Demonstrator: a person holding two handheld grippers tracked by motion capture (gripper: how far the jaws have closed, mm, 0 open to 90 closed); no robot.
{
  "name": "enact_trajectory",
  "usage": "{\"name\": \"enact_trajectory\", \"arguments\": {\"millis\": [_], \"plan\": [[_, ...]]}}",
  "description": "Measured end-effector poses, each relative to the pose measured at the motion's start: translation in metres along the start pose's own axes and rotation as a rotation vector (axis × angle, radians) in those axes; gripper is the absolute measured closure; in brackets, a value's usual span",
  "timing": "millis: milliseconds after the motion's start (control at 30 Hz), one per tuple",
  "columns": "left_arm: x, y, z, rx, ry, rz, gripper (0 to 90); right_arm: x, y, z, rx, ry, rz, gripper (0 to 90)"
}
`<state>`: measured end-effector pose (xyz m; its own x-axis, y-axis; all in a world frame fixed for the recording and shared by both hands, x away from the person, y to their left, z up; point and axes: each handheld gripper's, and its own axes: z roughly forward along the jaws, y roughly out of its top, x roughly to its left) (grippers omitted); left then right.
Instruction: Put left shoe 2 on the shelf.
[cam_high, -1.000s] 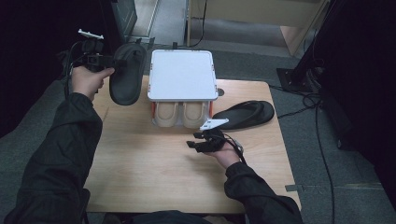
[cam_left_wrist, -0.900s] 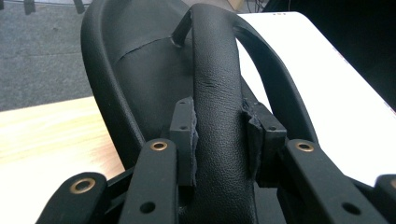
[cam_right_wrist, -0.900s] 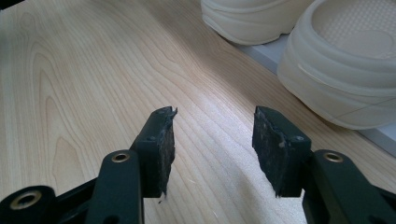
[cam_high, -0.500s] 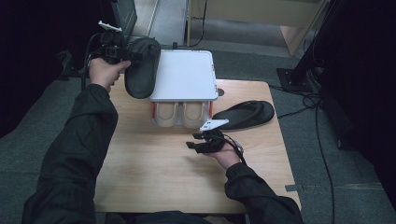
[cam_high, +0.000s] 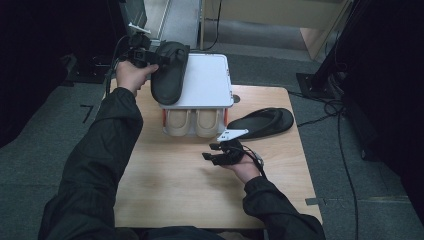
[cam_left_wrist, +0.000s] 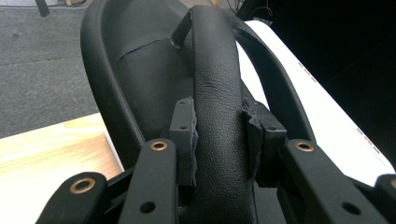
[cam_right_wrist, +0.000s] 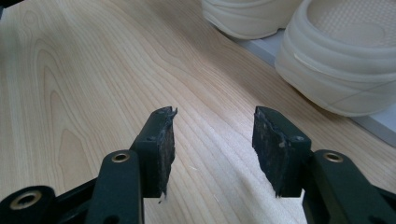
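Your left hand-held gripper (cam_high: 150, 57) pinches the black slipper (cam_high: 170, 72) by its soft strap (cam_left_wrist: 217, 93) above the white box's (cam_high: 207, 82) left edge near the table's (cam_high: 170, 185) far-left corner, light but floppy, while your right hand-held gripper (cam_high: 212, 151) rests open and empty.

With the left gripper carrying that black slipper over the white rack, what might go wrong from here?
The left gripper pinches only the strap of the black slipper, so the slipper may swing or slip free. Hanging at the edge of the white rack top, it might catch there. The right gripper rests open, too far to steady it.
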<state>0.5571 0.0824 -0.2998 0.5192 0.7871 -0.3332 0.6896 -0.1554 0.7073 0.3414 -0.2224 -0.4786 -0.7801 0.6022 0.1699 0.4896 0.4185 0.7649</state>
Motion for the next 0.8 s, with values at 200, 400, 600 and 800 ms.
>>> {"name": "enact_trajectory", "arguments": {"millis": [200, 400, 600, 800], "plan": [[-0.007, 0.0, 0.012, -0.004, -0.022, -0.001, 68.1, 0.0, -0.003, -0.003, 0.001, -0.011, 0.008, 49.0], [-0.011, -0.003, 0.026, 0.015, -0.026, 0.002, 68.1, -0.001, -0.004, -0.005, -0.001, -0.019, 0.011, 48.9], [-0.007, -0.008, 0.031, 0.021, -0.025, -0.014, 67.8, -0.003, -0.004, -0.006, -0.011, -0.021, 0.012, 48.8], [-0.003, -0.01, 0.031, 0.032, -0.027, -0.016, 67.2, -0.006, -0.004, -0.009, -0.019, -0.032, 0.02, 48.7]]}}
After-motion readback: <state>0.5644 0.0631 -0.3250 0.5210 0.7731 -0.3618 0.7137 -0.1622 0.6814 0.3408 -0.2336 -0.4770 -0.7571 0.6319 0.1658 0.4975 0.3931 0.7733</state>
